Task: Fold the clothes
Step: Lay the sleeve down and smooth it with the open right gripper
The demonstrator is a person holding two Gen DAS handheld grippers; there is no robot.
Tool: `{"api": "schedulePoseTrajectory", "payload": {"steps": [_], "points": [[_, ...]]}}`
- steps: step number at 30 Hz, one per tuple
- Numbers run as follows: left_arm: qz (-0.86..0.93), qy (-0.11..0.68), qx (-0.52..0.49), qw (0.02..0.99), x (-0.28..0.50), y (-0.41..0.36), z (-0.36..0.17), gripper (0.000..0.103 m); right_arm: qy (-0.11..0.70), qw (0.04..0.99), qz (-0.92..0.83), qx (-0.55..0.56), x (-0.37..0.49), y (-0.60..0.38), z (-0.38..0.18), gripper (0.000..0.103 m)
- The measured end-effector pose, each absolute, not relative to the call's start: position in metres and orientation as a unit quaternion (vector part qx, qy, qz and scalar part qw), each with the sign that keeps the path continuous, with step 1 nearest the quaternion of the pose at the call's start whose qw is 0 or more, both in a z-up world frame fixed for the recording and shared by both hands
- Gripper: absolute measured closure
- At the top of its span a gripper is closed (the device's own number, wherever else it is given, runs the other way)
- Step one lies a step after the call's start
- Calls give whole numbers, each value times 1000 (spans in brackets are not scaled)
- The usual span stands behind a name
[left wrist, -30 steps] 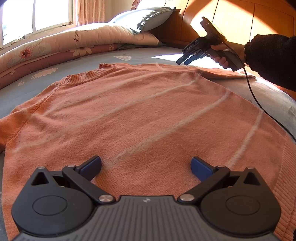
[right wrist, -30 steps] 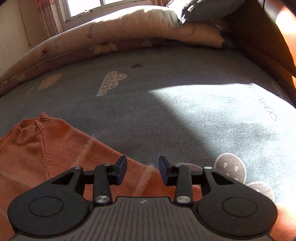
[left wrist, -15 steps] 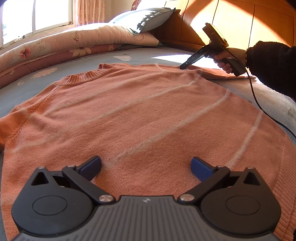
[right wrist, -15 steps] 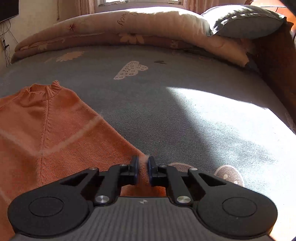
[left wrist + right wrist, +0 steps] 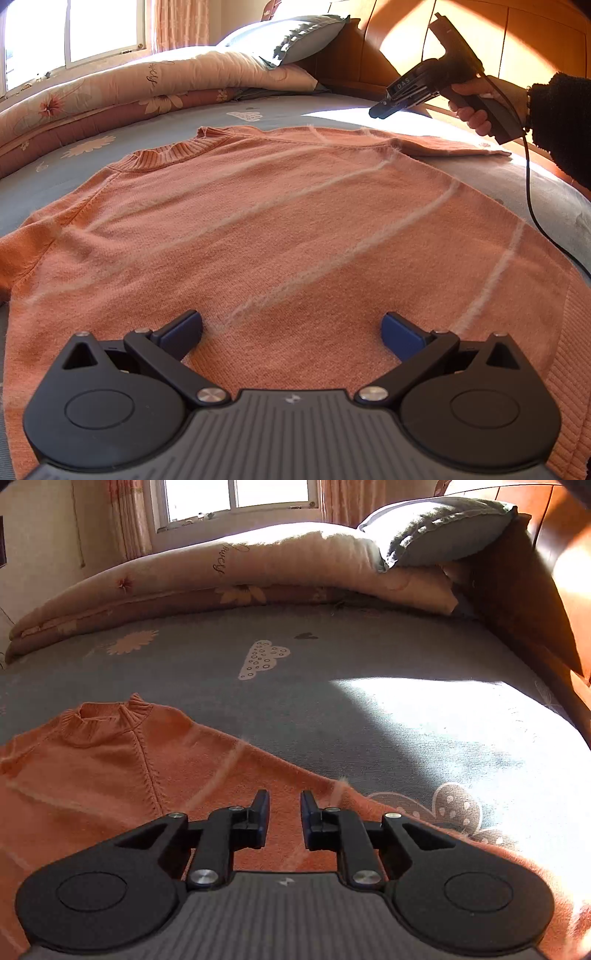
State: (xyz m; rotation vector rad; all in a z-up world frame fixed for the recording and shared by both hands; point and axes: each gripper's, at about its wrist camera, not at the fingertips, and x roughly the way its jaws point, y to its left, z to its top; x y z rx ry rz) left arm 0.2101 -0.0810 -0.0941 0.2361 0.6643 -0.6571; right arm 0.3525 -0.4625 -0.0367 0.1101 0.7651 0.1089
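Right hand-held gripper (image 5: 283, 818) now lifted, reopened above sweater sleeve (image 5: 229, 775)

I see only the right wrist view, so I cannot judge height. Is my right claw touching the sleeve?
Observer: No. The left view shows the right claw in the air above the sleeve, apart from it.
Operator: Where is the left claw?
Observer: The left claw is wide open over the lower body of the sweater, holding nothing.
Operator: Is any fold made?
Observer: None shows. The body lies flat and spread on the bed.
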Motion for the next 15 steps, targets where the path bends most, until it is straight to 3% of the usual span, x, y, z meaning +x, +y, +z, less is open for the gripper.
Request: {"api": "schedulePoseTrajectory", "payload": {"steps": [8, 13, 15], "points": [[-315, 319, 115, 886, 210, -81, -94, 1, 416, 905, 45, 77, 330, -447, -65, 85], [-315, 319, 116, 886, 210, -82, -94, 1, 415, 907, 38, 65, 331, -434, -68, 80], [-314, 319, 115, 887, 210, -82, -94, 1, 415, 907, 35, 60, 331, -428, -69, 72]]}}
